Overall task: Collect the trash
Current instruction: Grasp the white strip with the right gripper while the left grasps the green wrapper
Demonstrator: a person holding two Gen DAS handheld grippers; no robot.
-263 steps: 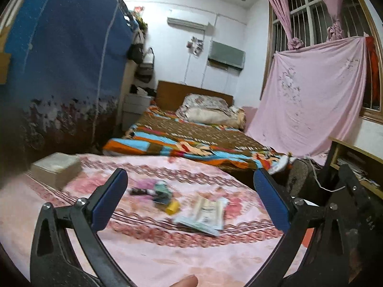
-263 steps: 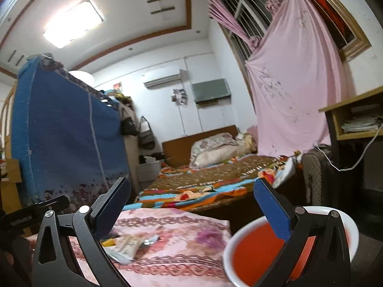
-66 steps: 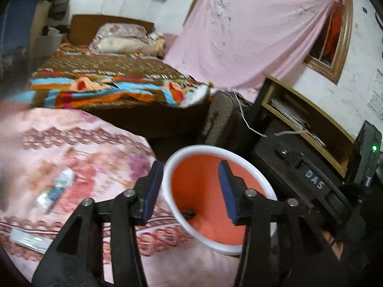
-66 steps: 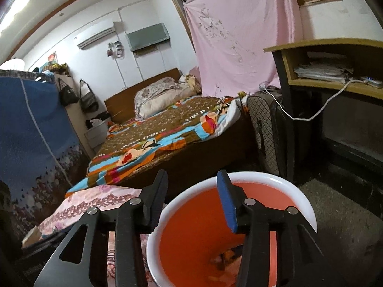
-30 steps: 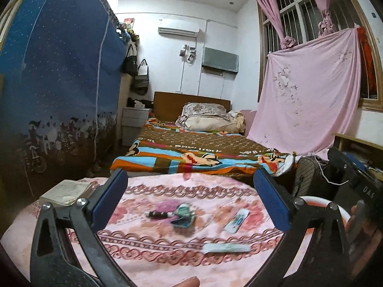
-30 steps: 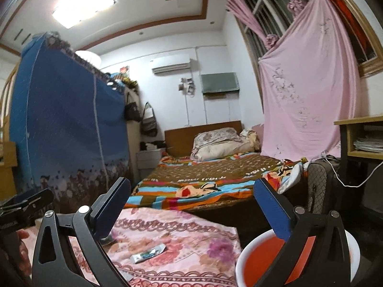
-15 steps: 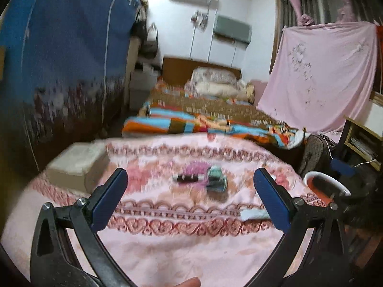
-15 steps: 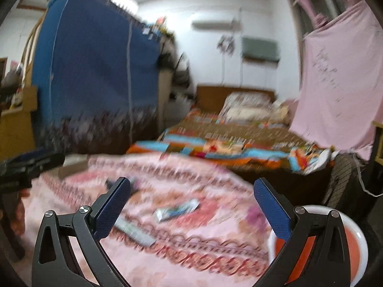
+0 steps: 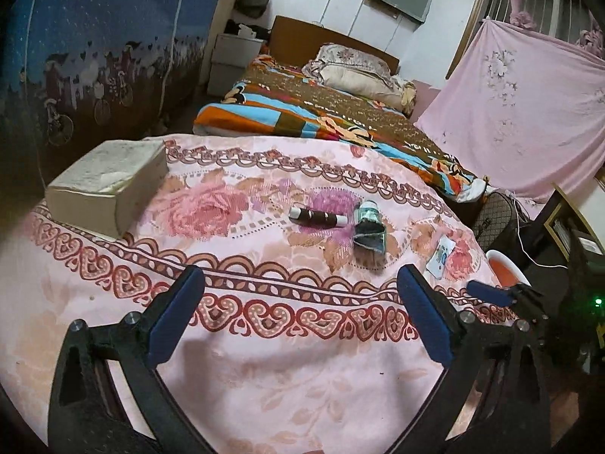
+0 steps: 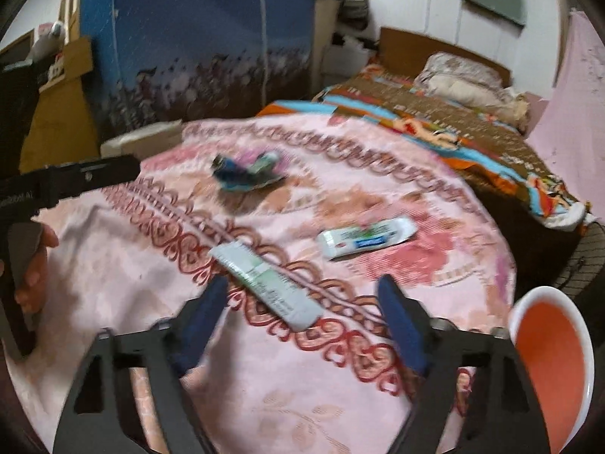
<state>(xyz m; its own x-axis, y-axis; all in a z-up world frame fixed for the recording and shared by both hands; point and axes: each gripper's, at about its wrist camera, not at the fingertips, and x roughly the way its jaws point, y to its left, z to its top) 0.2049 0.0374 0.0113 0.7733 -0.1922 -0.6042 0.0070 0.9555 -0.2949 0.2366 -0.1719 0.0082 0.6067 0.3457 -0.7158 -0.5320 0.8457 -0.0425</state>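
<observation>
Jaws of right gripper [image 10: 302, 302] were closing, long white wrapper [image 10: 264, 283] between them, untouched; left gripper [image 9: 298, 295] gaped empty. Toothpaste tube [image 10: 365, 242] at 1 o'clock, orange bin [image 10: 550, 370] at 3, dark crumpled trash [image 10: 245, 172] at 11.

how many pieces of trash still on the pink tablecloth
4: dark striped tube mid-cloth, crumpled teal wrapper touching it, white-green sachet farther right, long white-green packet between the right tongs. Others may be hidden.

No text is legible. Printing on the white tube [image 10: 366, 237] and on the long white packet [image 10: 264, 280] is blurred; faint lettering on the left claw's black body [image 10: 19, 195] cannot be made out.
</observation>
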